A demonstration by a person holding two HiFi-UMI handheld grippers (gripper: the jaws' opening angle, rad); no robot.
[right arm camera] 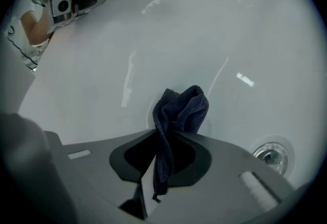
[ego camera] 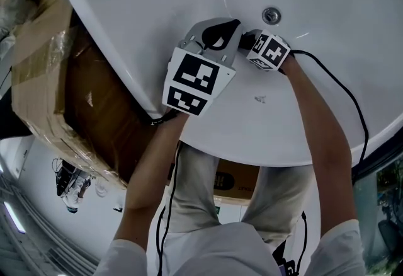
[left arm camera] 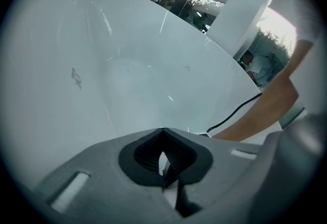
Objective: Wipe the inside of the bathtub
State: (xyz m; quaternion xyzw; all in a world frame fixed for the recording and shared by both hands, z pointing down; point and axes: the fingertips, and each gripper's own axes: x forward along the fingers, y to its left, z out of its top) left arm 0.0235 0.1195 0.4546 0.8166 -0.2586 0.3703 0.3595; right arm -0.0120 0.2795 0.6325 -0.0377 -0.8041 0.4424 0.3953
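White glossy enamel fills every view, and the bathtub [ego camera: 327, 111] wall is seen curving under the person's arms. Nearest, the right gripper [right arm camera: 162, 159] is clamped on a dark blue cloth [right arm camera: 181, 108], whose bunched tuft appears pressed to the tub surface at the gripper's twelve o'clock. The left gripper [left arm camera: 166, 164] is closed with nothing between its jaws. For a good wipe, firm and even pressure should be applied in overlapping strokes, worked towards the chrome drain [right arm camera: 270, 155] at four o'clock of the cloth. Farther up the wall, in the left gripper view, a faint grey smudge [left arm camera: 76, 79] is seen at ten o'clock.
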